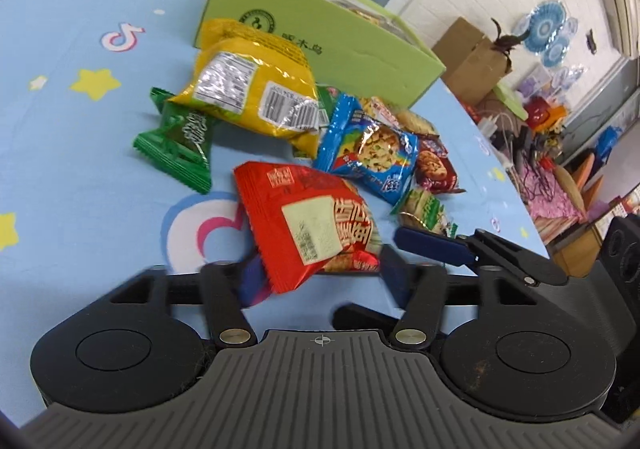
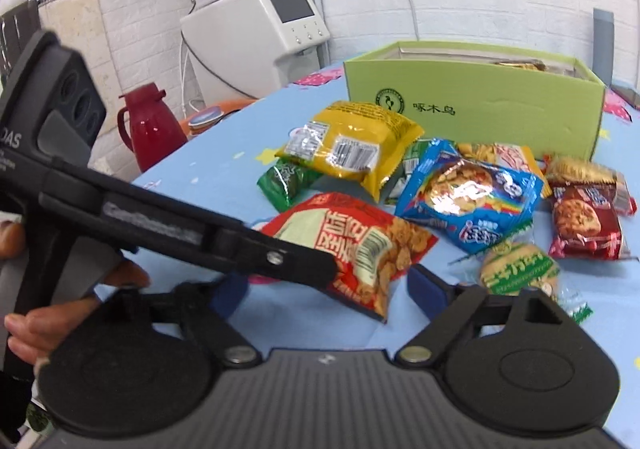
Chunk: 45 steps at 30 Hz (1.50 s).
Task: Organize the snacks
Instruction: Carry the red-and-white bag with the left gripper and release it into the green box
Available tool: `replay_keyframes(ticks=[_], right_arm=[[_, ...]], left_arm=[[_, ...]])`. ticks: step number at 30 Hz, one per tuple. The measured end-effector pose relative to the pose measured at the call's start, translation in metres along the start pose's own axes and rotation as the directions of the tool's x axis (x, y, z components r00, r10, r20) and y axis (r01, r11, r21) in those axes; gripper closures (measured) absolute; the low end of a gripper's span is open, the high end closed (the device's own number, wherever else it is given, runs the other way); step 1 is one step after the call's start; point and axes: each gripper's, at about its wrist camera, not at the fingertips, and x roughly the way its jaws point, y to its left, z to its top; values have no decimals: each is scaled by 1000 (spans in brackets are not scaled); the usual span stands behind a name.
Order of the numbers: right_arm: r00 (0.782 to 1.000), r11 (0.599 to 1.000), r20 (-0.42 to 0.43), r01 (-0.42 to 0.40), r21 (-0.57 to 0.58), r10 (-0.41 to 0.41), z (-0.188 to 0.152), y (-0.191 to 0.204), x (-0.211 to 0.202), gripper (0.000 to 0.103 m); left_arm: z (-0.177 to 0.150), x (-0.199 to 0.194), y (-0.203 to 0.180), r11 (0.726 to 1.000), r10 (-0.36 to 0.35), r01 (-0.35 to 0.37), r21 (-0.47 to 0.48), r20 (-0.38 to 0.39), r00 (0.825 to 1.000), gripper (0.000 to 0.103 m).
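A pile of snack packets lies on the blue tablecloth in front of an open green box (image 1: pixel 320 37) (image 2: pixel 480 105). A red packet (image 1: pixel 312 225) (image 2: pixel 360 245) is nearest. My left gripper (image 1: pixel 320 277) is open, with the red packet's near corner between its blue fingers. It crosses the right wrist view as a black arm (image 2: pixel 200 237) reaching onto the red packet. My right gripper (image 2: pixel 328 293) is open and empty, just short of the red packet. Behind lie a yellow packet (image 1: pixel 256 89) (image 2: pixel 352 145), a blue cookie packet (image 1: pixel 368 153) (image 2: pixel 468 201) and a green packet (image 1: pixel 180 141).
A dark red cookie packet (image 2: pixel 584 225) and a small green-labelled biscuit packet (image 2: pixel 520 273) lie on the right of the pile. A red thermos (image 2: pixel 148 129) and a white machine (image 2: pixel 260 33) stand beyond the table's left edge. Clutter and cardboard boxes (image 1: pixel 472 57) lie beyond the far edge.
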Motion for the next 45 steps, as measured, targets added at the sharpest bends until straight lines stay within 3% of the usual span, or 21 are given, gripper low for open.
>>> replay_keyframes(ticks=[1, 2, 7, 10, 12, 15, 17, 22, 26, 29, 32, 37, 42, 45], right_arm=[[1000, 1000, 3, -3, 8, 3, -1, -2, -2, 9], [1000, 1000, 5, -4, 14, 4, 0, -4, -3, 9], [1000, 998, 11, -14, 54, 14, 6, -15, 11, 9], [1000, 999, -4, 0, 41, 0, 7, -17, 22, 9], [1000, 999, 10, -3, 35, 3, 4, -17, 26, 9], [1000, 1000, 26, -14, 20, 14, 4, -9, 34, 9], [1000, 1000, 19, -16, 18, 16, 5, -4, 35, 12], [1000, 1000, 2, 2, 21, -2, 9, -2, 30, 15], [999, 999, 32, 33, 17, -33, 15, -2, 18, 15], [995, 998, 80, 56, -6, -55, 33, -4, 8, 14], [987, 992, 133, 101, -78, -90, 68, -8, 9, 14], [978, 982, 186, 123, -146, -95, 149, -32, 40, 14], [985, 982, 155, 105, -160, -80, 205, -59, 91, 14], [990, 983, 116, 94, -157, -76, 216, -71, 120, 13]], left_arm=[[1, -5, 2, 1000, 3, -3, 4, 23, 1000, 20], [3, -10, 4, 1000, 16, -16, 6, 47, 999, 21], [25, 2, 12, 1000, 18, -17, -16, 41, 999, 44], [24, 18, 10, 1000, 27, -27, 1, -1, 1000, 48], [18, 17, 6, 998, 41, -42, 45, 22, 999, 48], [13, 17, 4, 995, 59, -62, 77, 46, 997, 56], [12, 17, 8, 999, 21, -22, 49, 25, 999, 76], [11, 17, 6, 1000, -5, 5, -8, 19, 1000, 76], [23, 11, -5, 999, -37, 36, 5, 39, 999, 76], [46, 5, -19, 998, -58, 56, 35, 72, 996, 76], [90, 2, -30, 995, -76, 68, 67, 125, 989, 76], [170, 12, -42, 987, -27, -7, 161, 213, 977, 75], [232, 46, -27, 982, 38, -75, 172, 208, 977, 74], [247, 68, -11, 980, 79, -110, 168, 185, 980, 67]])
